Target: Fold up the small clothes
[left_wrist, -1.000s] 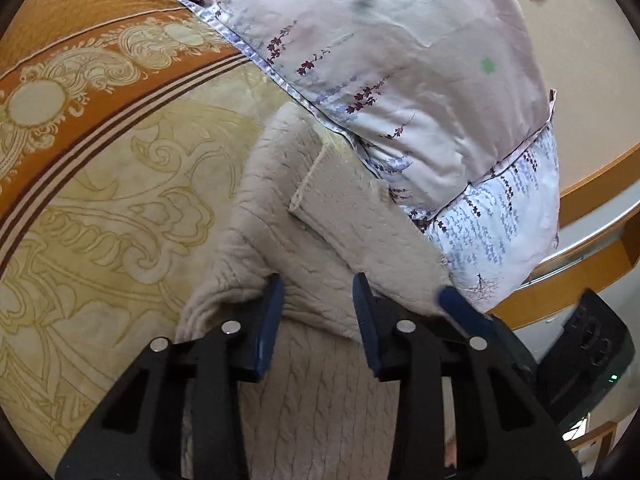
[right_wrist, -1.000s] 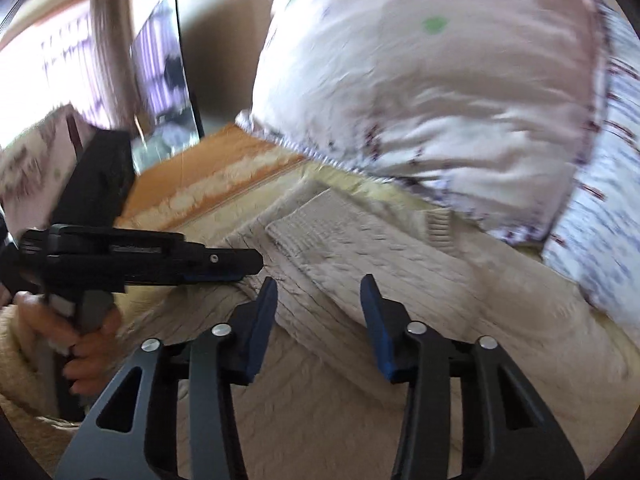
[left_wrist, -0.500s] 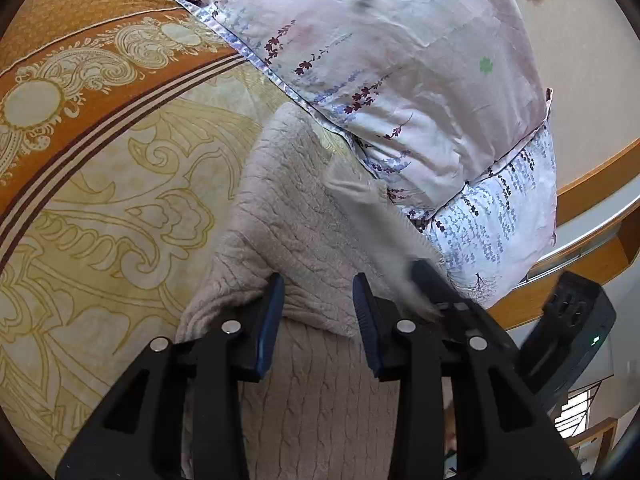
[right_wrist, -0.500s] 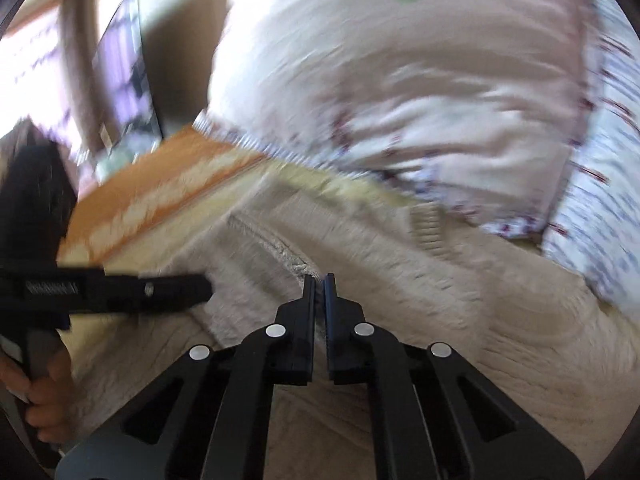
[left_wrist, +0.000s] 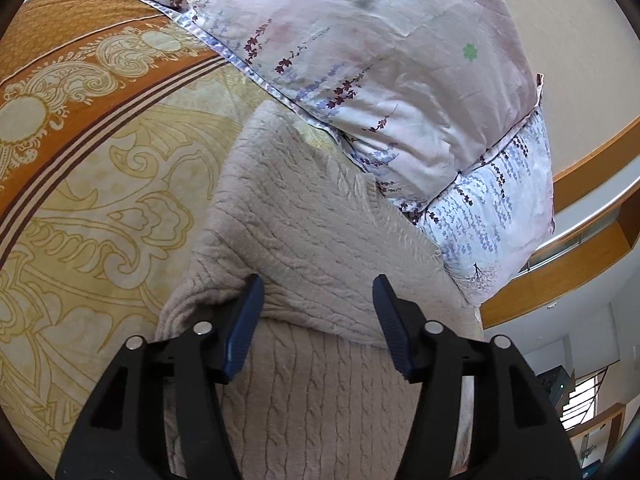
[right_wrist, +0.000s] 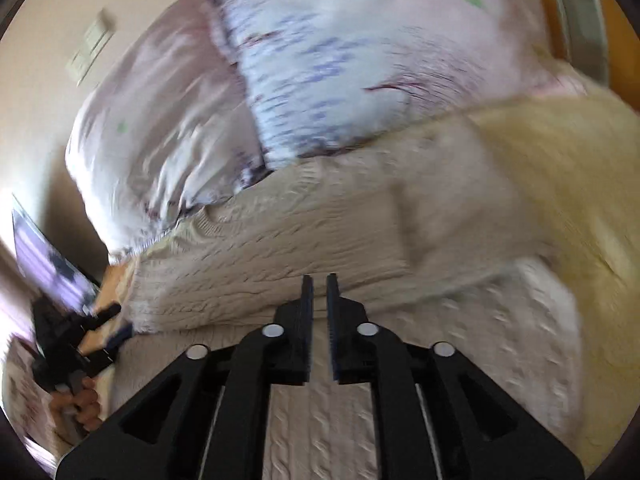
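Observation:
A beige cable-knit sweater (left_wrist: 304,240) lies on the bed, its upper part folded down over the lower part. My left gripper (left_wrist: 318,300) is open and empty, its fingers straddling the folded edge. In the right wrist view the sweater (right_wrist: 280,248) is blurred. My right gripper (right_wrist: 319,284) has its jaws nearly together above the fold edge; I see no cloth between them. The left gripper (right_wrist: 76,340) shows at the far left of that view, held by a hand.
A yellow and orange patterned bedspread (left_wrist: 80,160) lies under the sweater. Two floral pillows (left_wrist: 380,72) lean at the head of the bed, touching the sweater's far edge. A wooden headboard (left_wrist: 580,248) is at the right.
The sleeve lying on the sweater was pulled away by the right gripper and is gone from the left view. The right gripper closed and swung right. The left gripper opened wider.

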Motion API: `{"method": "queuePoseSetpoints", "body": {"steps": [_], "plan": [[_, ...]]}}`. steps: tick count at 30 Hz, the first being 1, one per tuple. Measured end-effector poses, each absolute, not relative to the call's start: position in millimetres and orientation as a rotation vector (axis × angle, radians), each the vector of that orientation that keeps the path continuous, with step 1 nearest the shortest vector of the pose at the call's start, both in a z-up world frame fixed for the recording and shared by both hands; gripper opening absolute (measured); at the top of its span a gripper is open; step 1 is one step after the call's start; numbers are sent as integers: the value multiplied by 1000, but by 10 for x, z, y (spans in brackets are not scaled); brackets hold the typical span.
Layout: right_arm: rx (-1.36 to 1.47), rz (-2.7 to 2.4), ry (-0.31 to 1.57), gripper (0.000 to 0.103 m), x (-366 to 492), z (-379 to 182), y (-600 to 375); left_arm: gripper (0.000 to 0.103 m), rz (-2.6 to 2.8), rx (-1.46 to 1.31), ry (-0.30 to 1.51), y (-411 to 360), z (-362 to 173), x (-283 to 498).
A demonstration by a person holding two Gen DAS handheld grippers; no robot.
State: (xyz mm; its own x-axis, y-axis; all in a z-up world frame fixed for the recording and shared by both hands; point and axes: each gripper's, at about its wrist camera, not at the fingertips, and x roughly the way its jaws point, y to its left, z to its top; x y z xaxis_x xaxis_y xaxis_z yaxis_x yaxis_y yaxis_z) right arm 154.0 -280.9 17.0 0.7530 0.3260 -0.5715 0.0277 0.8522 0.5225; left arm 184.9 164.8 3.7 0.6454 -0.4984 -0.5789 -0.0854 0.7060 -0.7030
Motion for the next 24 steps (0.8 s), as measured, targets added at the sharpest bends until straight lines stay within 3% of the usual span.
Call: {"method": "queuePoseSetpoints", "body": {"steps": [1, 2, 6, 9, 15, 16, 21, 24], "plan": [[574, 169, 691, 52, 1543, 212, -2901, 59, -265, -773, 853, 1649, 36, 1848], [603, 167, 681, 56, 1563, 245, -2976, 60, -268, -778, 853, 1651, 35, 1850], [701, 166, 763, 55, 1838, 178, -3141, 62, -274, -780, 853, 1645, 36, 1858], [735, 159, 842, 40, 1956, 4, -3144, 64, -279, -774, 853, 1635, 40, 1861], [725, 167, 863, 27, 1948, -126, -3090, 66, -290, -778, 857, 1644, 39, 1875], [723, 178, 862, 12, 1962, -131, -3076, 67, -292, -779, 858, 1643, 40, 1877], [600, 177, 671, 9, 1785, 215, -3010, 73, -315, -780, 867, 1625, 70, 1890], [526, 98, 649, 7, 1702, 249, -2999, 75, -346, -754, 852, 1603, 147, 1842]]}}
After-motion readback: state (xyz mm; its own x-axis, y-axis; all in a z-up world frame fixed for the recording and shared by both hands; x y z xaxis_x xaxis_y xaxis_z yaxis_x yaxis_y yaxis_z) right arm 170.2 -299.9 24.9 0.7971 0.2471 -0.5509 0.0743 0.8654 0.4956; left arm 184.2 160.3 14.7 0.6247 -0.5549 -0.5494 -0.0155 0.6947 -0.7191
